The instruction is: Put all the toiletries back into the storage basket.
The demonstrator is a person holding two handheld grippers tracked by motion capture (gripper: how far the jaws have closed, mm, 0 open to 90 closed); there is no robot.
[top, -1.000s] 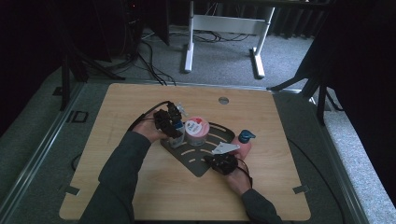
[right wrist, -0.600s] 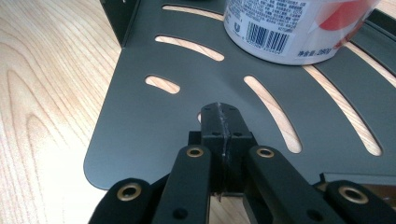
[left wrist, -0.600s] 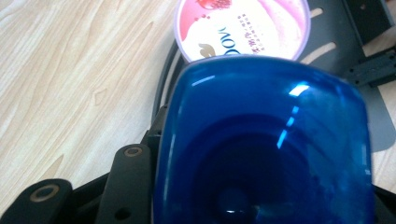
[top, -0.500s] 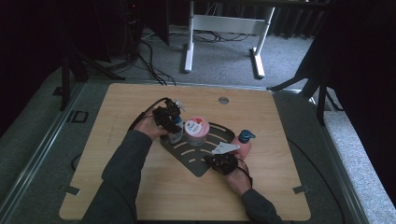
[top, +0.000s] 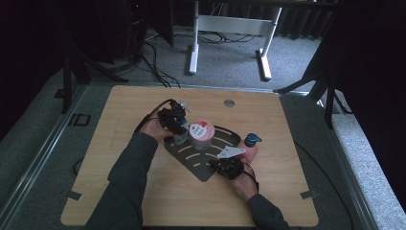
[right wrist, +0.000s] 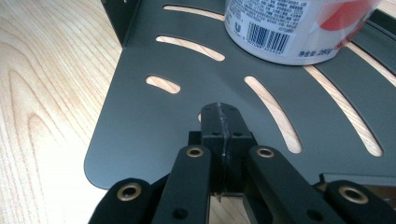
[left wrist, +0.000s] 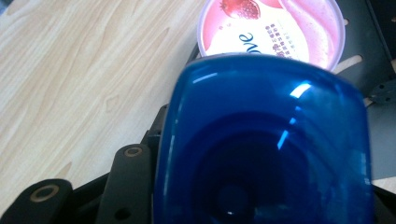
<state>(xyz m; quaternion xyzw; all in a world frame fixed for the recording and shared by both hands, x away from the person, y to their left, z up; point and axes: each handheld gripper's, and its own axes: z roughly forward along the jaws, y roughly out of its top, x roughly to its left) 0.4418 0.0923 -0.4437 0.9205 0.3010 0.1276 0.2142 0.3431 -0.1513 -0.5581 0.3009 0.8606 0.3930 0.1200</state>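
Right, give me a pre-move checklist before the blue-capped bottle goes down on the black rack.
1. Left gripper holds the blue-capped bottle: ok, cap sits between its jaws.
2. Right gripper steadies the black rack: ok, jaws shut on its near edge.
3. Free spot on the rack beside the pink tub: ok, bare slotted plate shows.
4. Bottle clear of the tub: cannot tell, they look very close.
5. Pink pump bottle out of the way: ok, it stands at the rack's right end.
6. Bottle bottom touching the rack: cannot tell.
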